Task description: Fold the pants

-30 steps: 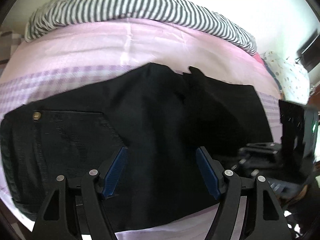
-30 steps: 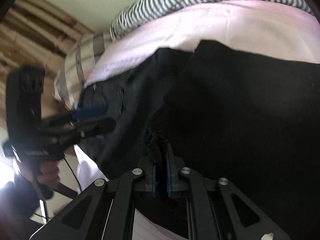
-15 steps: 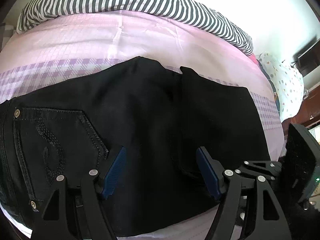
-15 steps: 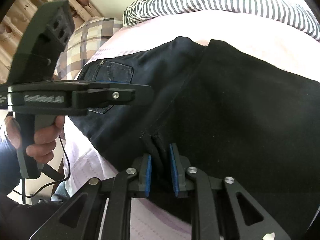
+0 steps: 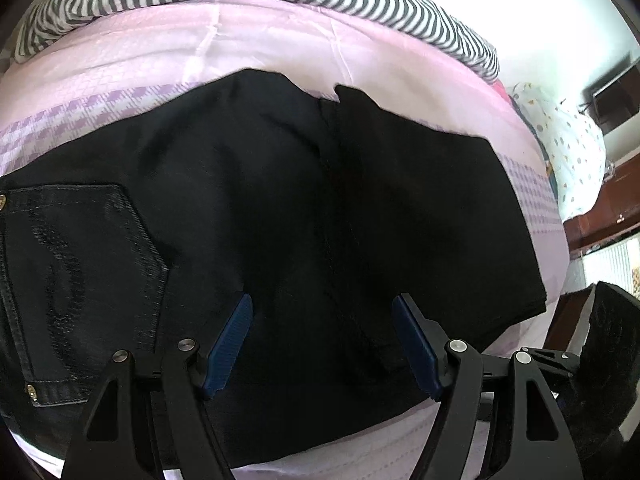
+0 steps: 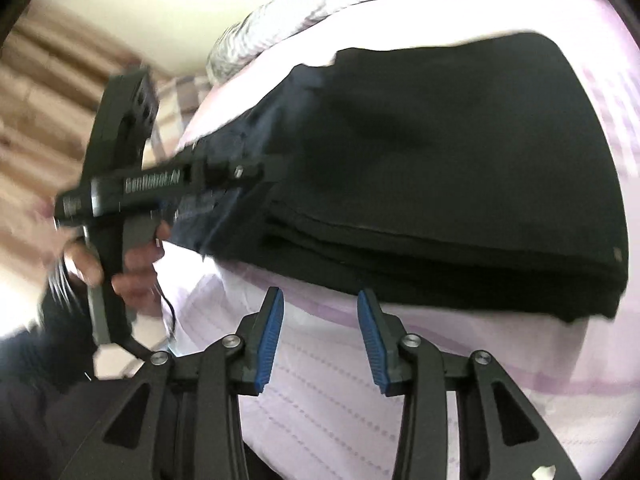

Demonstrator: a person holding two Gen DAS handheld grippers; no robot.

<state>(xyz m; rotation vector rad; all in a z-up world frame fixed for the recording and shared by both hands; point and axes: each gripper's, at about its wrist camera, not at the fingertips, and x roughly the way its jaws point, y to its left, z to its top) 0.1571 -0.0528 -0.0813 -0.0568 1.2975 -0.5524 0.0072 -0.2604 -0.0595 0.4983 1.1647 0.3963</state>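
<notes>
My left gripper (image 5: 322, 342) hangs with jaws released over the black pants (image 5: 280, 208), which lie across the pink bed (image 5: 280, 36), long axis left-right. My right gripper (image 6: 320, 330), jaws just opening and empty, sits near their folded right edge. Only its view shows stacked layers.

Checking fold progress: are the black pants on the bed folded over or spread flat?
Folded over. The black pants show stacked layers along their near edge above the pink sheet, the leg part lying over the seat.
</notes>
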